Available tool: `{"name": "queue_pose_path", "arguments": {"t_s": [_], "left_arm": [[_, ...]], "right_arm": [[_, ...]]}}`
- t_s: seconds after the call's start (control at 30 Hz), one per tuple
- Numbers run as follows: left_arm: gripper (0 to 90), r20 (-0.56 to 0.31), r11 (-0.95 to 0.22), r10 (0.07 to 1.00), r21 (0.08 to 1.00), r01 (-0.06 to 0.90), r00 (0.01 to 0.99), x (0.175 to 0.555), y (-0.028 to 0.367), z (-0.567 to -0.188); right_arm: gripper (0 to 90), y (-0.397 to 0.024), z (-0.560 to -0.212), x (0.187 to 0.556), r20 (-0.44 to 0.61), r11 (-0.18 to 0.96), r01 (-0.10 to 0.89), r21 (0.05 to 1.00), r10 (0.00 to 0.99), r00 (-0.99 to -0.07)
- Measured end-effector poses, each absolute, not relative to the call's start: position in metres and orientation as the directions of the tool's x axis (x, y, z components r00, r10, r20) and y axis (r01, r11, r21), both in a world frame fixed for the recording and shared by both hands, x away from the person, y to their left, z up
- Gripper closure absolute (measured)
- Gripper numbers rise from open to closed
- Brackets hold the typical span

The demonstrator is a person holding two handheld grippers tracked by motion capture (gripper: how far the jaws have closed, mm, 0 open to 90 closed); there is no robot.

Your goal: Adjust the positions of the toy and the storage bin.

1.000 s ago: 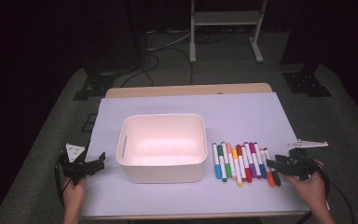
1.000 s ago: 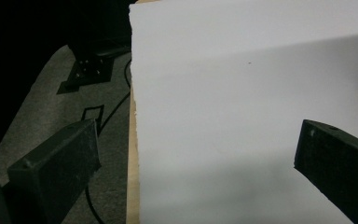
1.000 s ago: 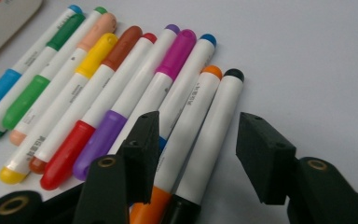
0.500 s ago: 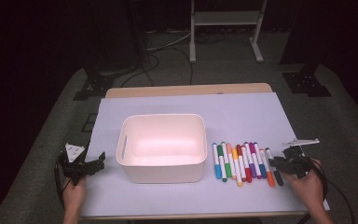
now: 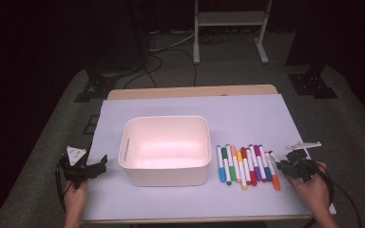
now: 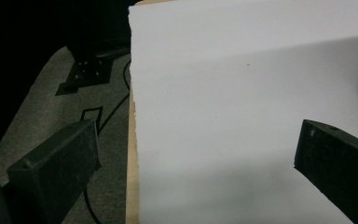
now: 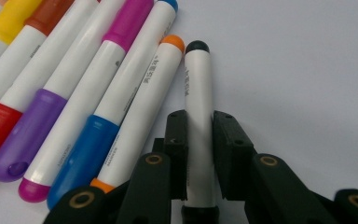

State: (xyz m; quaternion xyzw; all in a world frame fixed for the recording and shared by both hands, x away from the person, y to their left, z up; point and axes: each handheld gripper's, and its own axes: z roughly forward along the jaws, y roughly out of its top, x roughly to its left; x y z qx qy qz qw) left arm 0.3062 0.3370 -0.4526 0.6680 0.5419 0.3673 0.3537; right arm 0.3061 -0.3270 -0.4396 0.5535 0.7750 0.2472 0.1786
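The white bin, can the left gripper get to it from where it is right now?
Probably yes. The left gripper sits open at the table's left edge, and only bare white table cover lies between it and the white bin. The markers lie on the bin's far side, out of the way.

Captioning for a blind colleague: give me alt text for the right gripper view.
The right hand-held gripper is shut on a black-tipped marker lying on the white table. More markers lie side by side to its left.
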Motion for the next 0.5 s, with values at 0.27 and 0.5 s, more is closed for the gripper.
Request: {"name": "queue_pose_path", "arguments": {"t_s": [0.27, 0.5], "left_arm": [[0.0, 0.111, -0.170, 0.982, 0.868, 0.466, 0.151, 0.306, 0.337, -0.453], [0.0, 0.113, -0.174, 0.981, 0.871, 0.460, 0.157, 0.306, 0.336, -0.453]], "right_arm": [[75.6, -0.331, -0.429, 0.302, 0.050, 0.247, 0.754, 0.608, 0.936, -0.348], [75.6, -0.326, -0.400, 0.297, 0.112, 0.255, 0.719, 0.646, 0.901, -0.419]]}}
